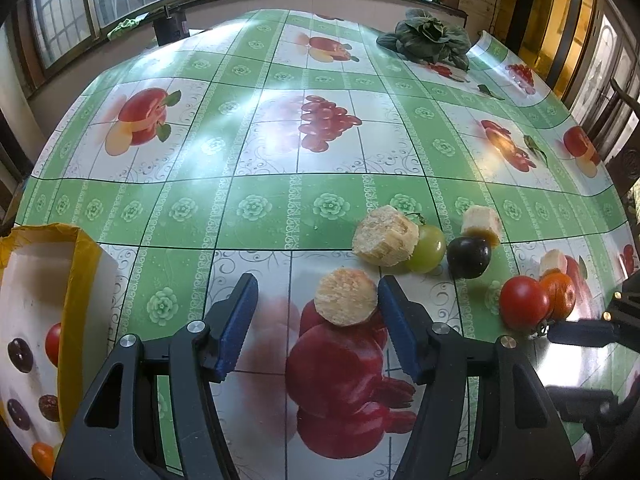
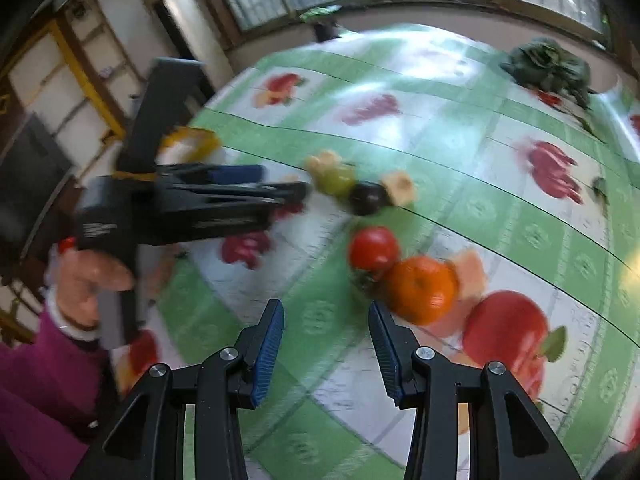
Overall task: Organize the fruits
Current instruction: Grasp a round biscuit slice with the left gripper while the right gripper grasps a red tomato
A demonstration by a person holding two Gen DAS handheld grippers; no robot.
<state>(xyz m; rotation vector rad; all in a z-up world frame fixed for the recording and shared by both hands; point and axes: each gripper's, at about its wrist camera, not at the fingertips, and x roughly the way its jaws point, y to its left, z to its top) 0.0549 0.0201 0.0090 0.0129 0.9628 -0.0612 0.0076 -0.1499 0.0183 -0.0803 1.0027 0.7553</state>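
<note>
I am holding my left gripper (image 1: 318, 320) low over the table (image 1: 256, 208), its blue pads standing apart; a round cut chunk (image 1: 346, 297) is lying between them, just beside the right pad (image 1: 394, 324), and I cannot tell whether it is touching. The left pad (image 1: 236, 320) is well clear of it, with bare cloth on that side.

Just beyond, a second pale chunk (image 1: 385, 235) is leaning against a green tomato (image 1: 429, 248), and a dark plum (image 1: 469, 257) is sitting to the right of that with a third chunk (image 1: 482, 221) touching its far side. Further right, a red tomato (image 1: 524, 302) and an orange (image 1: 559, 294) are pressing together, with a small pale piece (image 1: 553, 261) behind them.

At the near left edge, an open box (image 1: 82, 264) with a yellow rim is holding several fruits already. The whole middle and far left of the table is lying open to me; only a bunch of dark leafy greens (image 1: 428, 38) is occupying the far right corner.

My right gripper (image 2: 326, 320) is hovering with its pads apart and nothing between them, the orange (image 2: 422, 290) just past its right fingertip and the red tomato (image 2: 374, 248) beyond. That view is blurring.
</note>
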